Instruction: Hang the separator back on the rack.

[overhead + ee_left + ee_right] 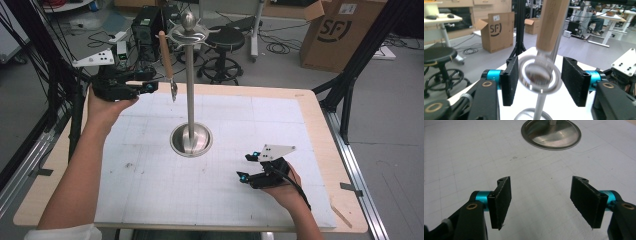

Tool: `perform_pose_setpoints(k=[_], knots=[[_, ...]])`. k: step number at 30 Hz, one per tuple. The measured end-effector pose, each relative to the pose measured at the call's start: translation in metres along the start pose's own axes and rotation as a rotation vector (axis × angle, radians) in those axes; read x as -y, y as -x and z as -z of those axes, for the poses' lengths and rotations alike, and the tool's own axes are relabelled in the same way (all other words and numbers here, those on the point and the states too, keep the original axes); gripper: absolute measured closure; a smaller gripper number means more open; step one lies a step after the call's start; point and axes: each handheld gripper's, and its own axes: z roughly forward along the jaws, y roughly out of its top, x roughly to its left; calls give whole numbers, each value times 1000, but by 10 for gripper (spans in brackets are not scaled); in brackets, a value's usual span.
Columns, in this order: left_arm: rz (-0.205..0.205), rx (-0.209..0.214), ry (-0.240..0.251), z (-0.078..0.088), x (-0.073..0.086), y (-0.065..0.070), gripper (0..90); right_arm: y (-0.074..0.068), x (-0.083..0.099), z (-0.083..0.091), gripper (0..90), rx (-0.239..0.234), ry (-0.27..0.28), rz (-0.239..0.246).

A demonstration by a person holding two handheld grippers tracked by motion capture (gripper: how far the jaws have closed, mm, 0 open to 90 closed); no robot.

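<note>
High view puts your wooden-handled utensil (166,57) hanging from a hook of the steel stand (190,90), long axis near vertical, metal end down. Your left gripper (145,85) sits just beside that lower end, jaws spread and empty, the utensil's tip between them. Your right gripper (248,166) rests open on the table mat (150,195), well apart.

Your stand (190,100) sits mid-frame on the surface (150,190); the utensil (167,62) hangs upper left of it, stool (224,40) behind.
</note>
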Motion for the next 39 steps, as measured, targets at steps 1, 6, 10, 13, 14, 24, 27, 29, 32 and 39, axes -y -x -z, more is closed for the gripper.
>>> perform_pose_setpoints(k=[1,6,10,13,14,24,27,29,32,39], knots=[[5,-2,-10,2,2,-1,463,0,0,0,325,0,0,0],[-3,-30,-104,6,8,0,371,0,0,0,325,-2,0,-3],[-16,-41,-179,7,16,5,332,0,0,1,325,-2,2,-4],[-27,-46,-212,8,24,8,309,-1,-1,1,325,-1,2,-4],[-28,-46,-217,9,27,9,302,0,-1,1,325,-3,4,-3],[-39,-100,-244,14,63,20,210,0,0,-1,325,-2,-1,-9],[-39,-98,-244,18,72,21,197,0,-1,-2,325,-4,-3,-5],[-34,-94,-237,19,78,21,193,0,0,-3,325,-4,-9,-3],[-21,-86,-239,20,87,24,184,0,0,-2,325,-2,-7,-9],[-20,-85,-254,21,107,32,134,2,1,-4,324,0,-10,-13]])
